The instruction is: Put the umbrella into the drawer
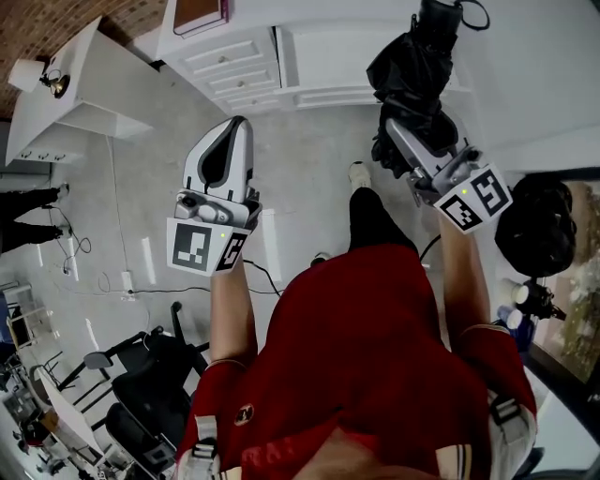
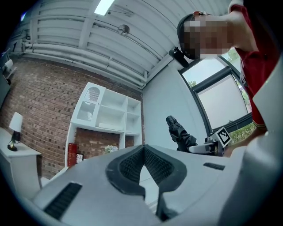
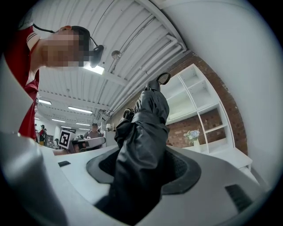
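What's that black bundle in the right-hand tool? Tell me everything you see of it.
It is a black folding umbrella, collapsed, its shiny fabric bunched in loose, untidy folds. The right gripper clamps it near one end, so it juts out along the jaws, away from the person, held in the air. At the far end is what looks like its handle with a wrist loop. Nothing else touches it.

Open-plan office or lab, brick wall (image 2: 40,101), white shelving (image 2: 106,110), office chairs (image 1: 155,375), ceiling strip lights (image 3: 79,109)

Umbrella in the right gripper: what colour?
Black all over. The umbrella shows best in the right gripper view.
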`<state>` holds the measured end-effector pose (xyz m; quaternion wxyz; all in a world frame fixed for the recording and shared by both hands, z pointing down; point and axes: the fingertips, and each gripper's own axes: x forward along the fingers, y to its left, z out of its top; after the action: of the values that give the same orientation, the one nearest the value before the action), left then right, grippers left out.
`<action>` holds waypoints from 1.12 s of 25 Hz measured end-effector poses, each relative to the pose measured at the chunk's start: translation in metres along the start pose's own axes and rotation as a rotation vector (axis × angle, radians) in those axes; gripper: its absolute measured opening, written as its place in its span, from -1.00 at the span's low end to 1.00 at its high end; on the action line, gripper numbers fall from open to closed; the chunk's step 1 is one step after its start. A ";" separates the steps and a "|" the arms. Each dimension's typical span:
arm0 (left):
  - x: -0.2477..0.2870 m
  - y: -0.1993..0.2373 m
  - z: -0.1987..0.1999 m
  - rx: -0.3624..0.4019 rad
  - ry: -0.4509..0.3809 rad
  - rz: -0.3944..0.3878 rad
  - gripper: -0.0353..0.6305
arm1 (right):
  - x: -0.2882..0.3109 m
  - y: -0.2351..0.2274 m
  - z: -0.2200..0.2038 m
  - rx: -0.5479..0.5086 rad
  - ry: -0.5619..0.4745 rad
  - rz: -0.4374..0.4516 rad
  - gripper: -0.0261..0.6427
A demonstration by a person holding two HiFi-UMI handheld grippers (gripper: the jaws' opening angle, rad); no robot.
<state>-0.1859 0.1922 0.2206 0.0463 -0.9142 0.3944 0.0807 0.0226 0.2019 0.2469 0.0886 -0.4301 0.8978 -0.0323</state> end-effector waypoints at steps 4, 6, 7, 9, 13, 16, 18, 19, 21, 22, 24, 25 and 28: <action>0.053 0.025 -0.015 0.012 0.019 0.048 -0.88 | 0.034 -0.058 -0.002 -0.026 0.017 0.051 -0.17; 0.083 0.037 -0.021 0.022 0.033 0.068 -0.88 | 0.053 -0.087 -0.002 -0.055 0.038 0.082 -0.17; 0.097 0.043 -0.024 0.027 0.039 0.079 -0.88 | 0.062 -0.101 -0.002 -0.068 0.050 0.101 -0.17; 0.126 0.054 -0.027 0.033 0.043 0.105 -0.88 | 0.078 -0.129 -0.001 -0.091 0.069 0.141 -0.17; 0.187 0.070 -0.035 0.042 0.051 0.142 -0.88 | 0.108 -0.185 0.001 -0.130 0.110 0.205 -0.17; 0.215 0.074 -0.045 0.052 0.061 0.159 -0.88 | 0.121 -0.214 -0.008 -0.145 0.140 0.245 -0.17; 0.227 0.079 -0.052 0.050 0.067 0.179 -0.88 | 0.129 -0.229 -0.016 -0.152 0.161 0.272 -0.17; 0.234 0.083 -0.055 0.048 0.070 0.190 -0.88 | 0.135 -0.237 -0.019 -0.156 0.173 0.286 -0.17; 0.247 0.093 -0.059 0.044 0.079 0.210 -0.88 | 0.151 -0.251 -0.024 -0.166 0.200 0.314 -0.17; 0.252 0.099 -0.062 0.042 0.084 0.217 -0.88 | 0.159 -0.256 -0.027 -0.173 0.214 0.326 -0.17; 0.257 0.110 -0.067 0.039 0.094 0.228 -0.88 | 0.173 -0.261 -0.035 -0.192 0.242 0.345 -0.17; 0.259 0.113 -0.070 0.038 0.097 0.232 -0.88 | 0.178 -0.262 -0.039 -0.204 0.257 0.353 -0.17; 0.265 0.116 -0.076 0.036 0.104 0.237 -0.88 | 0.183 -0.267 -0.054 -0.248 0.316 0.376 -0.17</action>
<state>-0.0827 -0.0879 0.2440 0.0324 -0.8632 0.5029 0.0310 0.1050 -0.1087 0.3119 -0.1015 -0.2530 0.9617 0.0283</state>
